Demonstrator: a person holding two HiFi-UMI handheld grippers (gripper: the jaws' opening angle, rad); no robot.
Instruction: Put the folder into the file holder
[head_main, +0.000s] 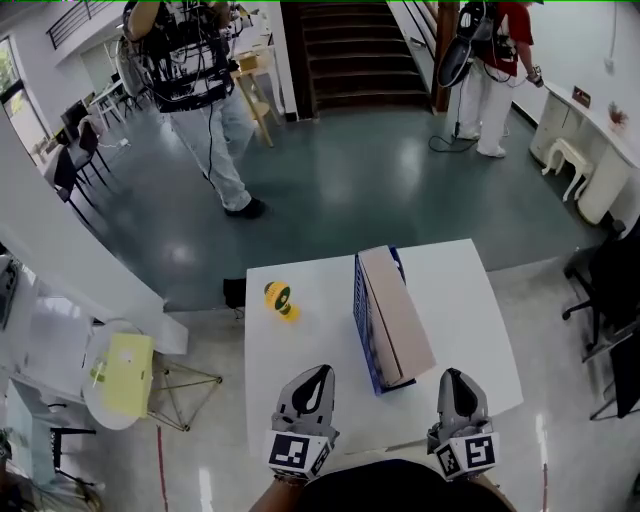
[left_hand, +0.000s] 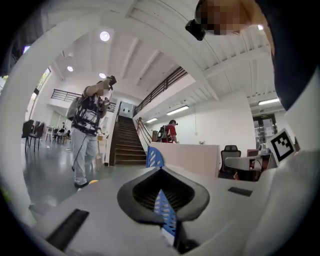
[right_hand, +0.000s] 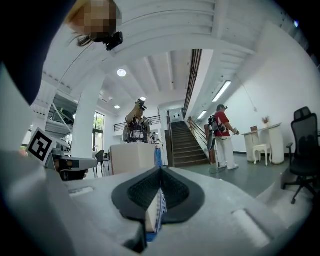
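- Head view: left gripper (head_main: 317, 375) and right gripper (head_main: 454, 378) are at the near edge of the table (head_main: 470, 300), both clenched on nothing.
- Folder (head_main: 398, 310) sits in the blue file holder (head_main: 361, 300) just ahead, between the grippers and slightly nearer the right one.
- Its long axis runs away from the person, and it leans right.

Yellow object (head_main: 281, 299) on white table (head_main: 460, 300), staircase (head_main: 352, 50) beyond

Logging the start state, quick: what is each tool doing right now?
Left tool: closed, holding nothing.
Right tool: closed, holding nothing.
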